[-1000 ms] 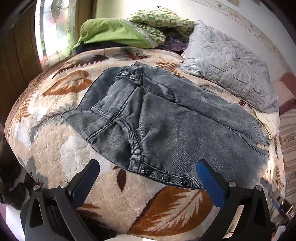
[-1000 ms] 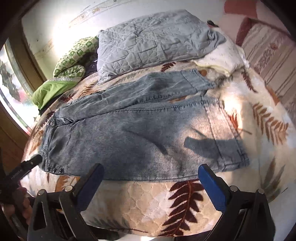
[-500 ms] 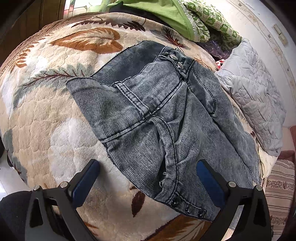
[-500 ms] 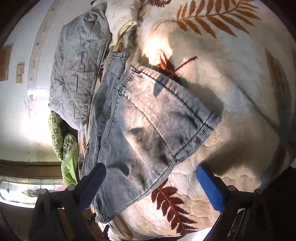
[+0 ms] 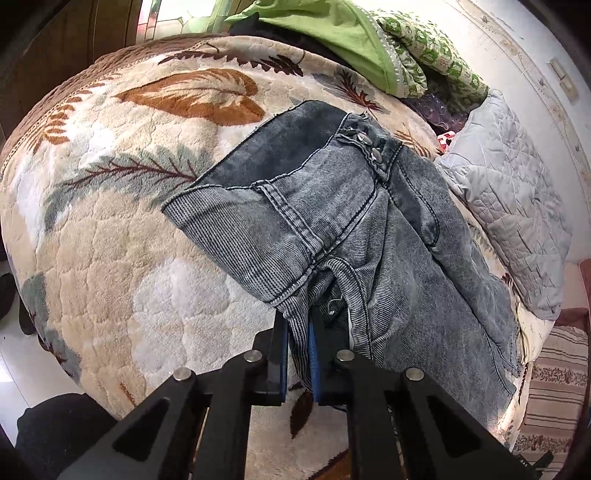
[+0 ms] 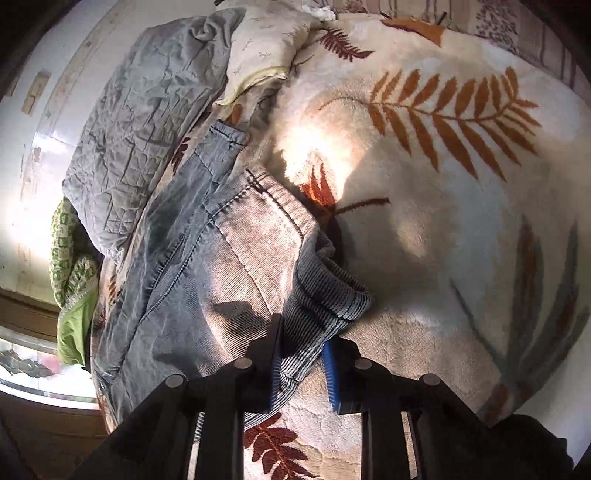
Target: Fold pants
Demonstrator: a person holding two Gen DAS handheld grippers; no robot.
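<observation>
Grey-blue denim pants (image 5: pixel 369 229) lie spread on a leaf-patterned blanket (image 5: pixel 122 229). In the left wrist view, my left gripper (image 5: pixel 298 360) is shut on the near edge of the waistband, which bunches up between the blue pads. The waist buttons (image 5: pixel 371 147) show at the far side. In the right wrist view, the pants (image 6: pixel 207 266) run away to the upper left, and my right gripper (image 6: pixel 301 365) is shut on the hem of the near leg, lifting it into a crumpled fold.
A grey quilted pillow (image 5: pixel 509 199) lies along the far side of the pants, also in the right wrist view (image 6: pixel 140 110). Green clothes (image 5: pixel 332 29) are heaped at the head end. The blanket (image 6: pixel 461 229) stretches to the right.
Both grippers moved down onto the pants and shut from wide open: the left on the waistband edge, the right on the leg hem, which now bunches up.
</observation>
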